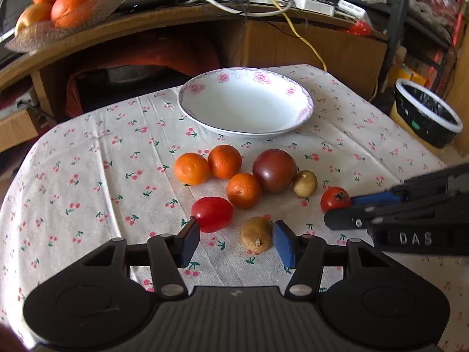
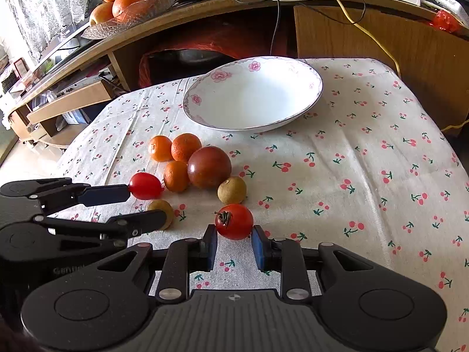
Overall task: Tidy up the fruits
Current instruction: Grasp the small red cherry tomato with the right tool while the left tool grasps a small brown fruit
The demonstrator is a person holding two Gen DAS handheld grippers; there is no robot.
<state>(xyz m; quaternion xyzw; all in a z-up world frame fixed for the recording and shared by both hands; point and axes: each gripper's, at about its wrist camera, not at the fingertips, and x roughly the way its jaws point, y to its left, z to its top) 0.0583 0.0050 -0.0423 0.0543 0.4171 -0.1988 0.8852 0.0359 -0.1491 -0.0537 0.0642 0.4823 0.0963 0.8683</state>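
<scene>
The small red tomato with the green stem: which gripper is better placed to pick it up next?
Right. The right gripper is open with the small red tomato just ahead between its fingertips. The left gripper is open near a brown fruit.

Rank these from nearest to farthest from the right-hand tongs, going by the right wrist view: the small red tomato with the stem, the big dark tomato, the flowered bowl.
1. Small red tomato: right between the tips of the right tongs.
2. Big dark tomato: further back, slightly left.
3. Flowered bowl: farthest, at the table's far end.
</scene>
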